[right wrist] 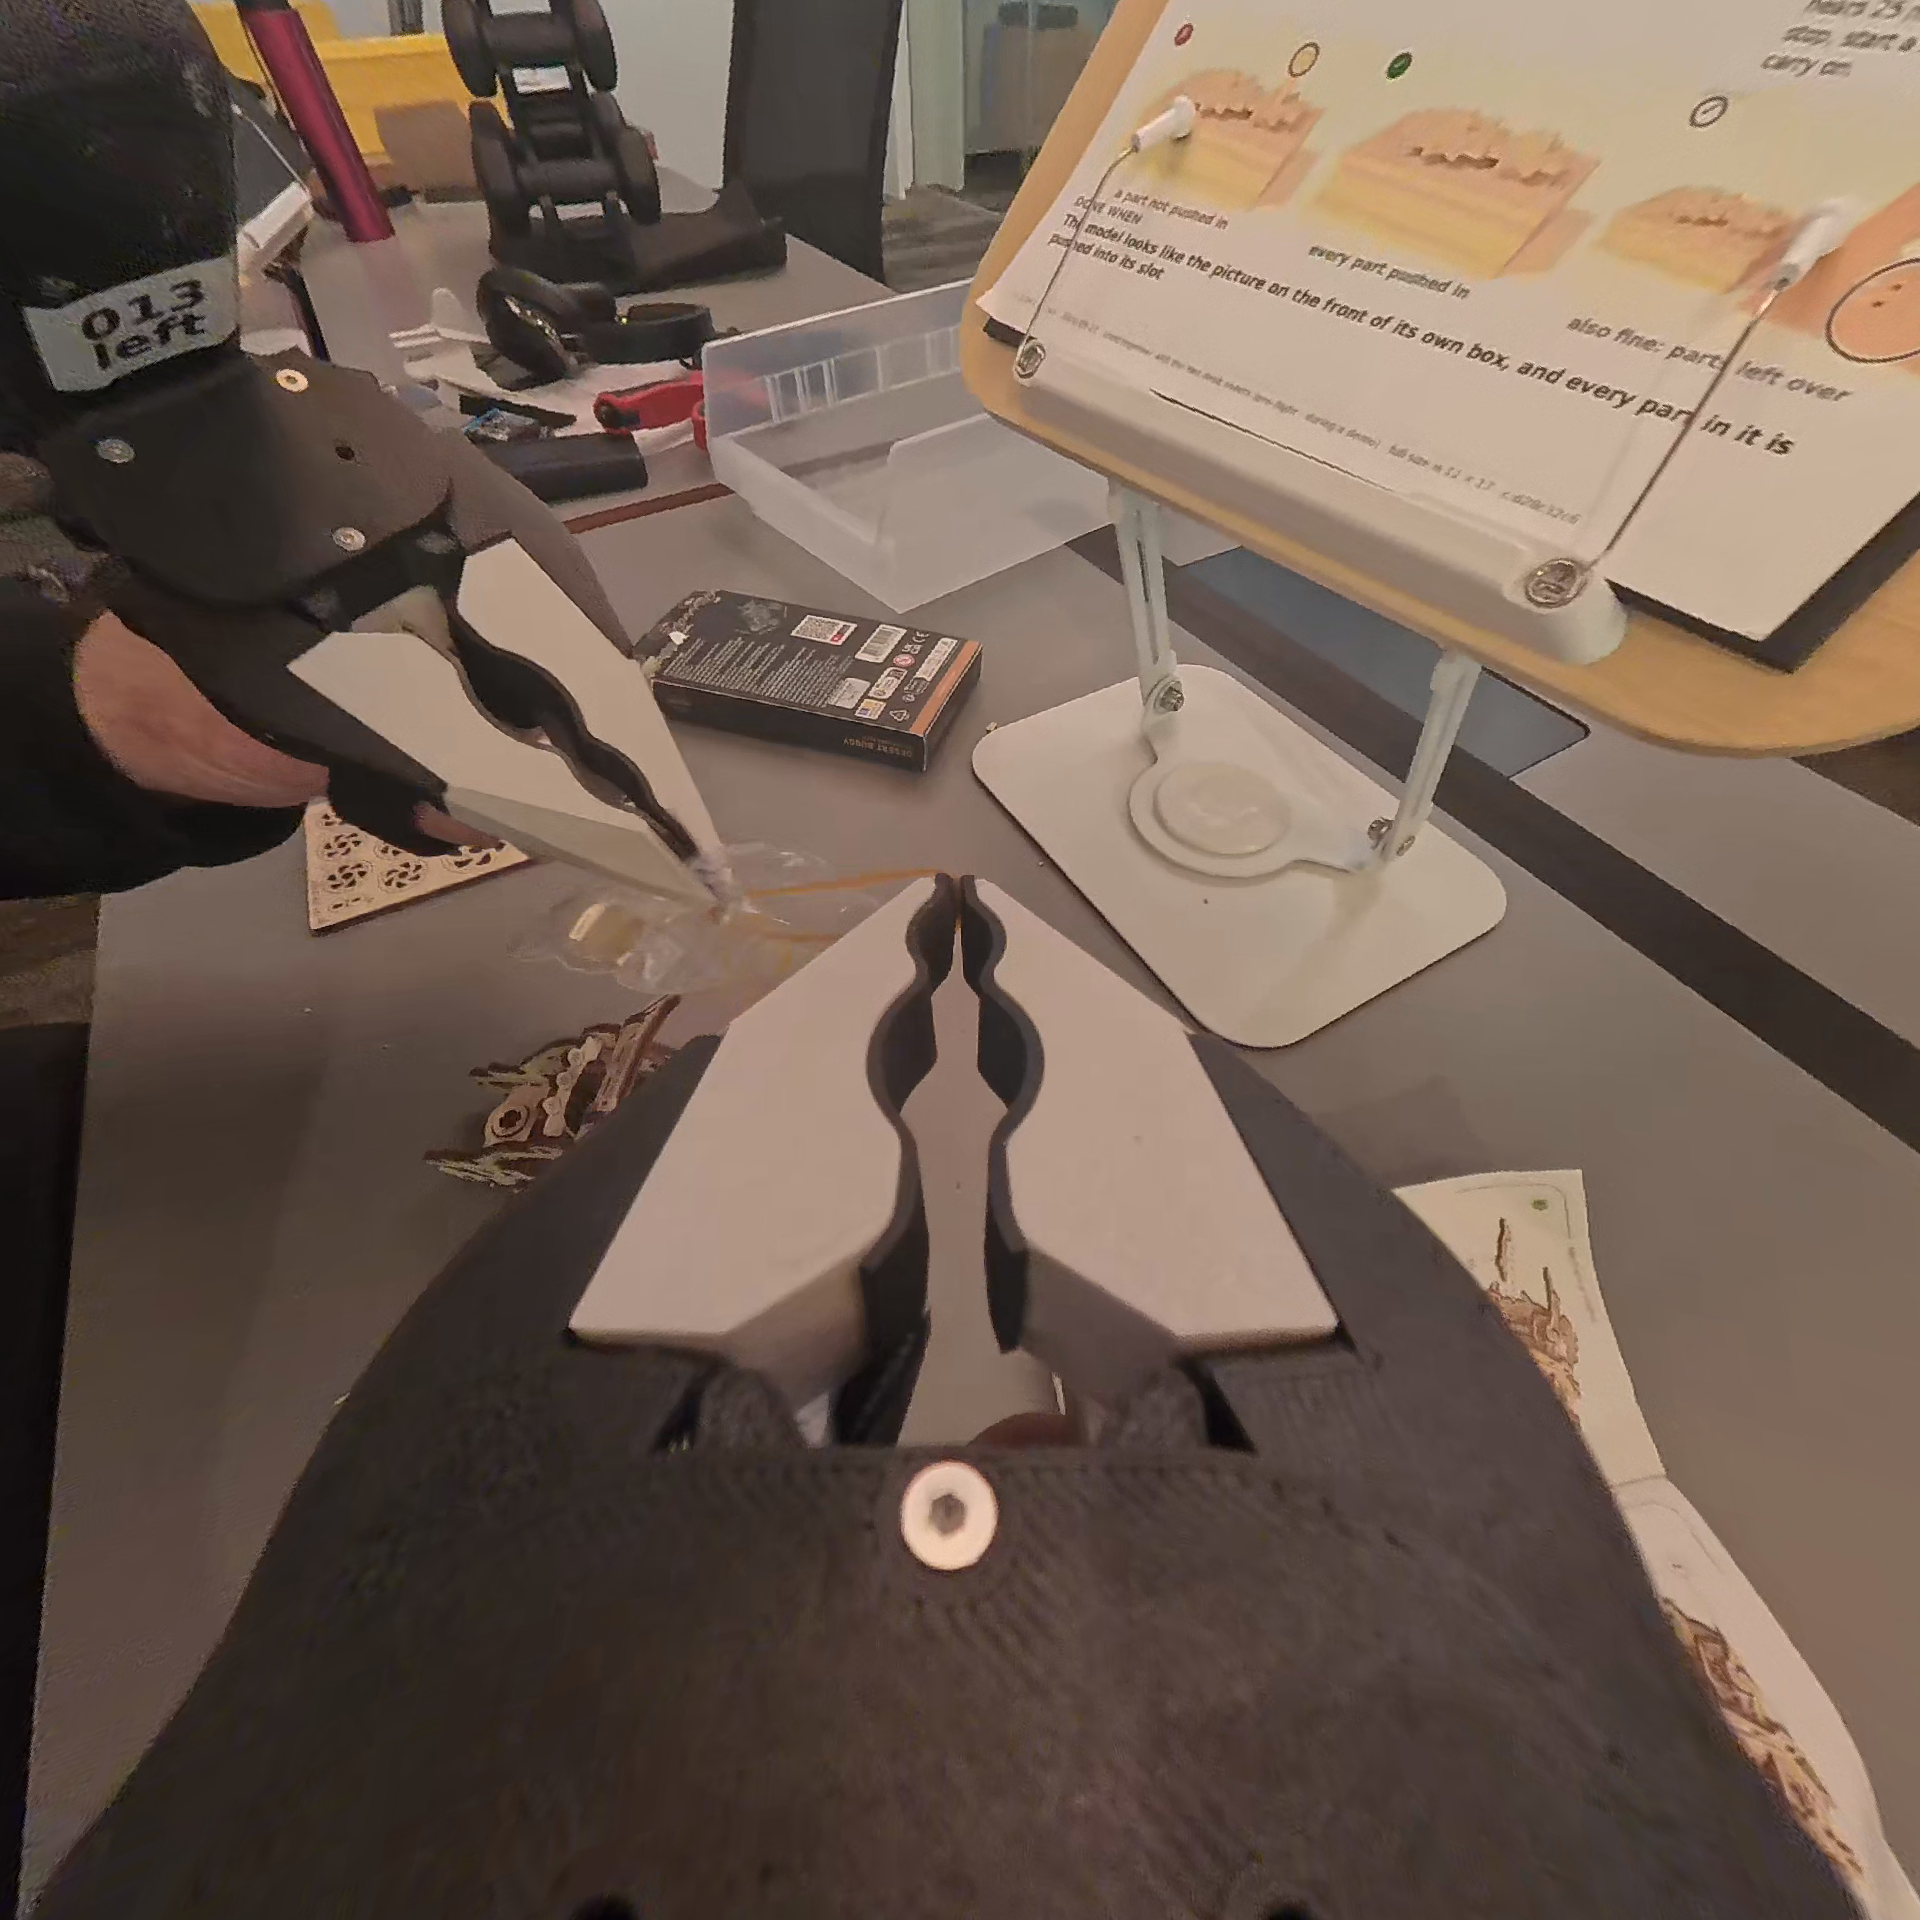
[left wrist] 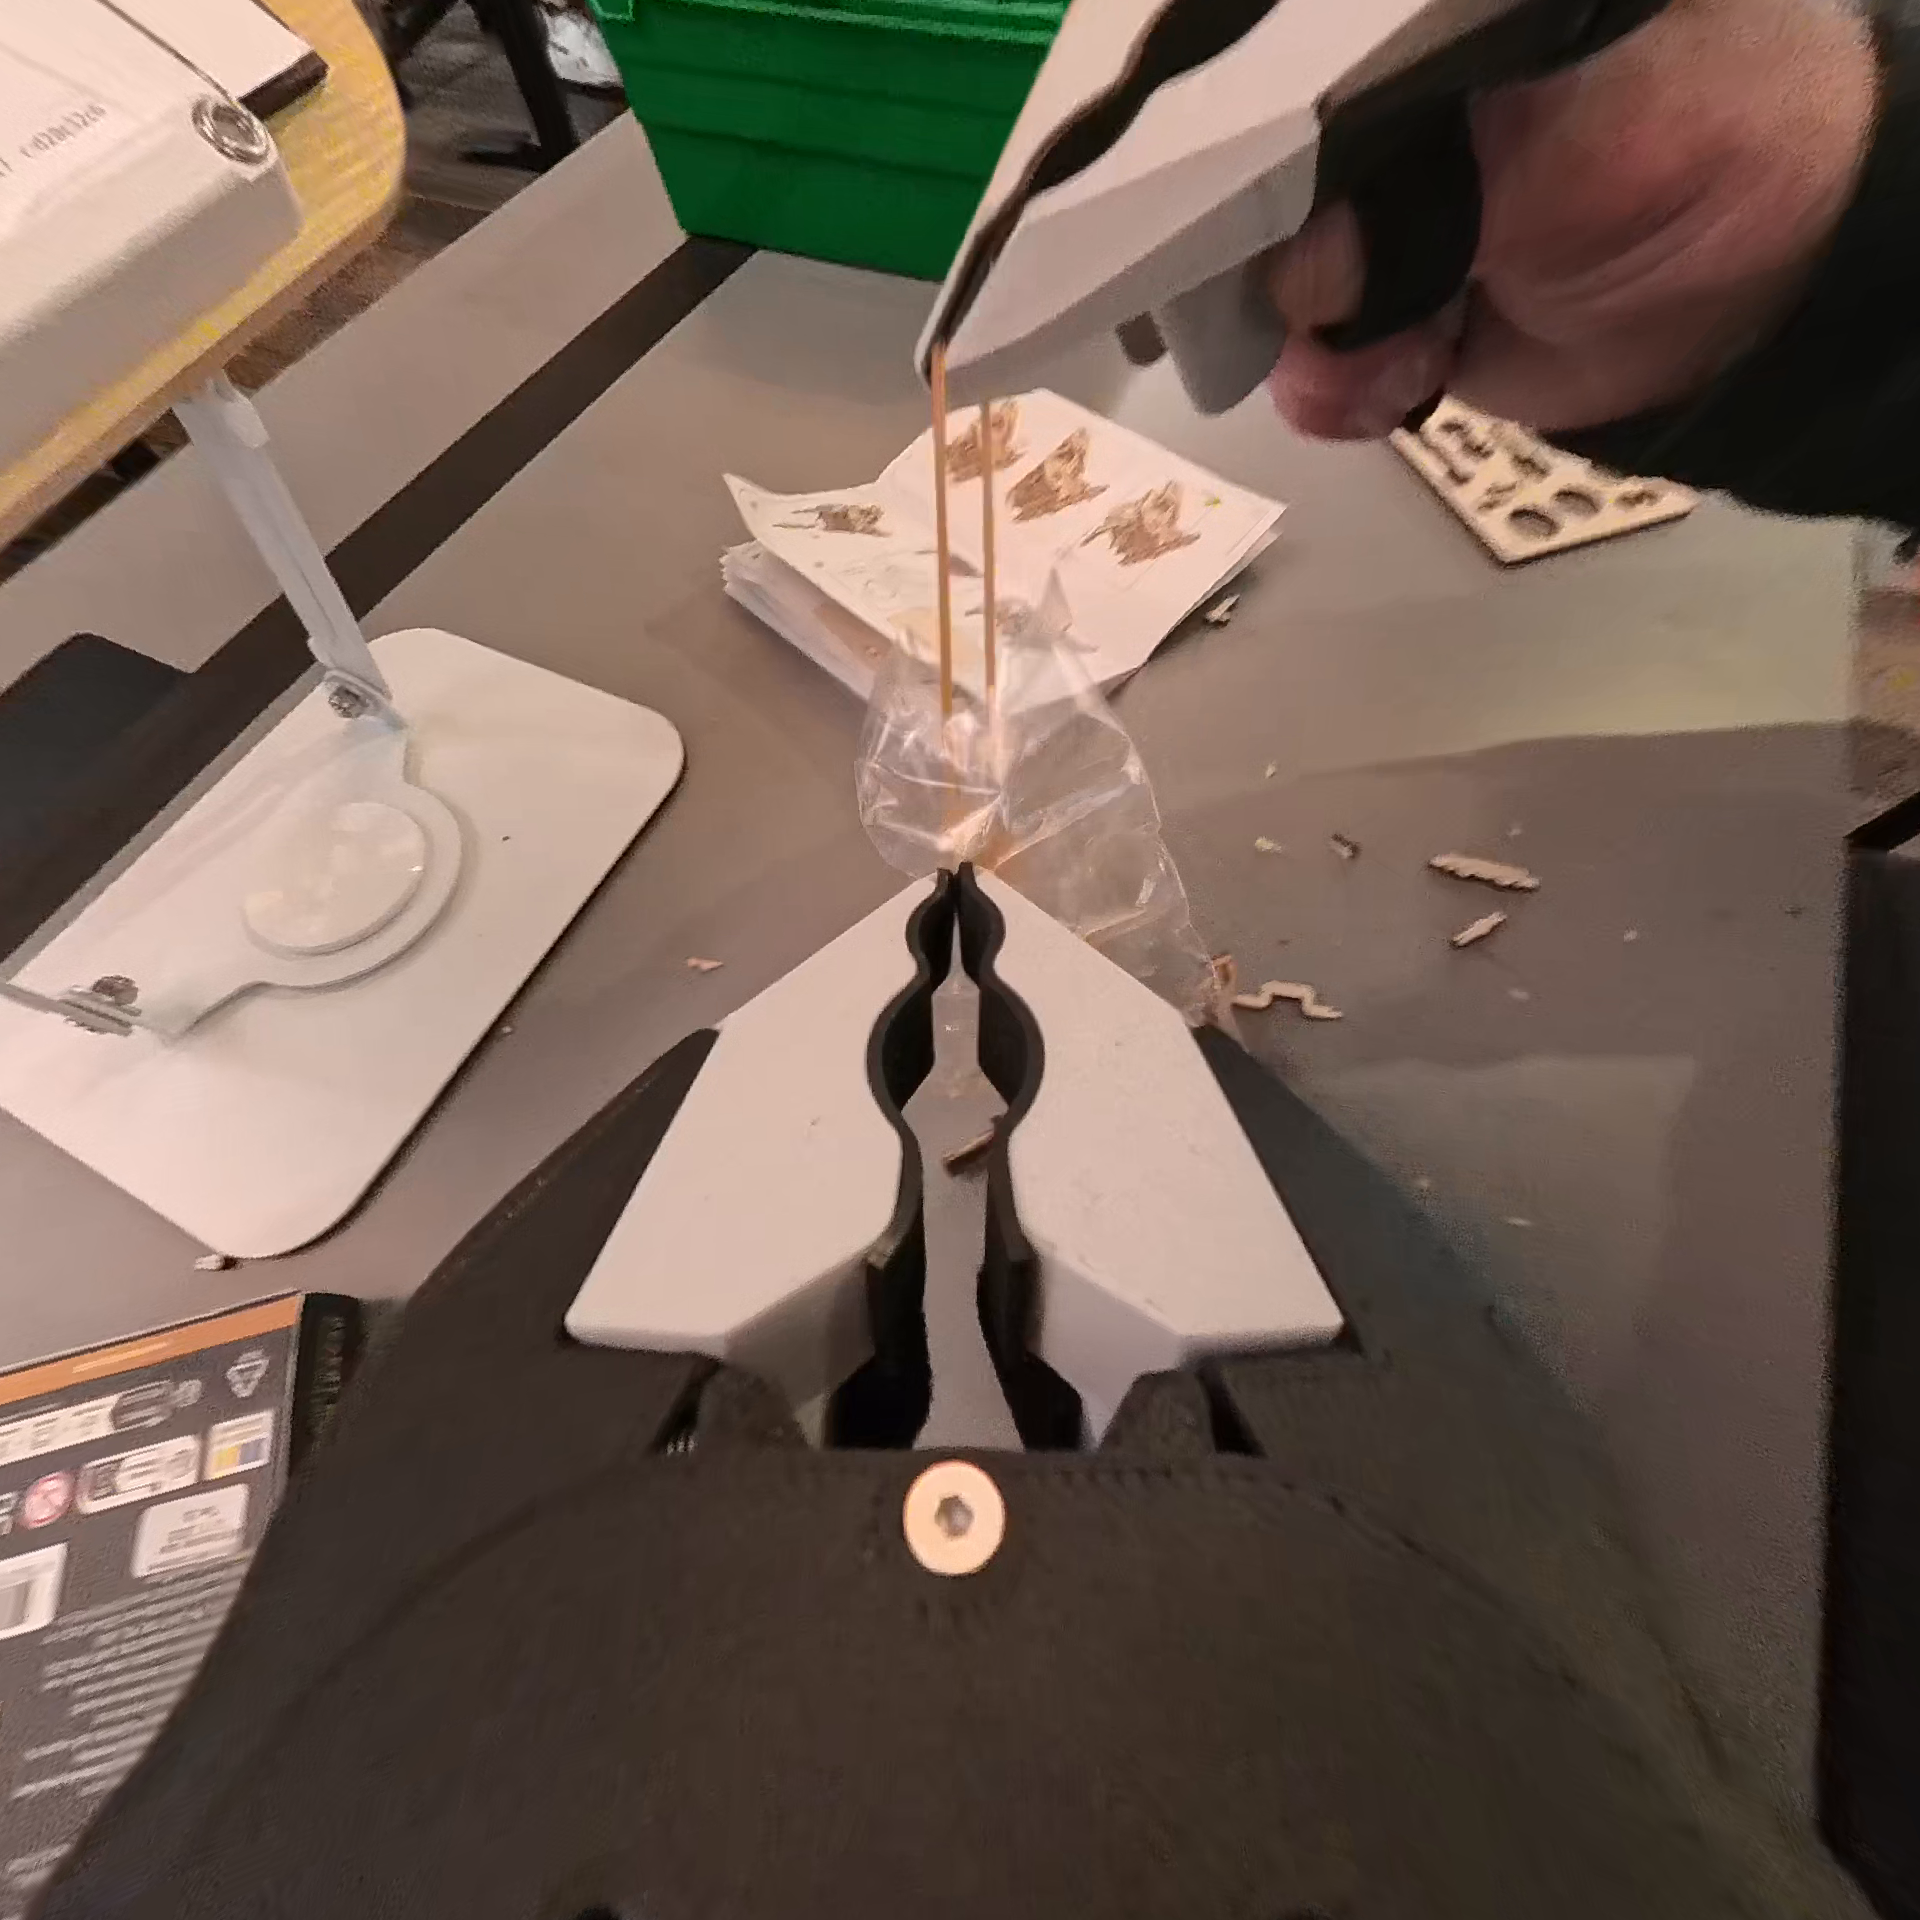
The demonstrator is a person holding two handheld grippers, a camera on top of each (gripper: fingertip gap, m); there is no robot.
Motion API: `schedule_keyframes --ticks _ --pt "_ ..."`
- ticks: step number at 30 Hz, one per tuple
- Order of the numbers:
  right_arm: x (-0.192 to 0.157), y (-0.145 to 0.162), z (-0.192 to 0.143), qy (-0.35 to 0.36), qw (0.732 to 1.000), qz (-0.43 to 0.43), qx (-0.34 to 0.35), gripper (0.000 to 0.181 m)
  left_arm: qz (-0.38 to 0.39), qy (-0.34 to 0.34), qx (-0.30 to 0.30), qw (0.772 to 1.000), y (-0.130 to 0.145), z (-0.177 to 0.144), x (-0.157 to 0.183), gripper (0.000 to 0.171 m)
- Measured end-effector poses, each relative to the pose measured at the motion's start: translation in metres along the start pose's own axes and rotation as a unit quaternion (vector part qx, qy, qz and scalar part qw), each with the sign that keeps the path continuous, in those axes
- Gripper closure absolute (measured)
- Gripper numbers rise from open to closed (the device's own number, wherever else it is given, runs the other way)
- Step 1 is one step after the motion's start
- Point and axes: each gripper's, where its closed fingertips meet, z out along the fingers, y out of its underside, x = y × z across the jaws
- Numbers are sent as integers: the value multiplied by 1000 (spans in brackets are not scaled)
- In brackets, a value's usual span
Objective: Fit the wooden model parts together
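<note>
My left gripper [left wrist: 956, 871] is shut on a clear plastic bag [left wrist: 1039, 810] and pins it to the grey table. My right gripper [right wrist: 956, 883] is shut on a thin tan elastic band [left wrist: 941, 540]. The band stretches as two taut strands from the bag up to the right gripper [left wrist: 935, 353]. In the right wrist view the band [right wrist: 831, 885] runs left to the bag [right wrist: 665, 935], where the left gripper [right wrist: 712, 888] pinches it. A partly built wooden model [right wrist: 561, 1101] lies on the table left of my right gripper.
A punched wooden part sheet [left wrist: 1538, 499] and a folded instruction leaflet [left wrist: 1039, 540] lie beyond the bag. Wood scraps [left wrist: 1486, 873] dot the table. A white document stand [right wrist: 1247, 862], a dark box [right wrist: 821, 675], a clear tray [right wrist: 883, 447] and a green crate [left wrist: 831, 125] stand around. My right fingertips sit around 9 cm from my left ones.
</note>
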Motion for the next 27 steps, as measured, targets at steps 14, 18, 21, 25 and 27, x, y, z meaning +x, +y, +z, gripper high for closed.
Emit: schedule_keyframes --ticks 14,18,21,25,27 --pt "19 29 49 11 998 27 -61 181 84 -115 -152 978 91 8 -70 171" --pt "13 32 50 -5 998 27 -63 181 32 -136 -167 976 110 4 -87 164" --pt "8 31 42 -16 998 30 -58 181 -16 -138 -171 975 118 -7 -92 143" --pt "4 29 26 -17 998 37 -47 181 -75 -141 -138 978 115 -38 -96 142" --pt "1 30 19 -18 998 38 -46 181 -91 -149 -125 977 117 -55 -97 144"
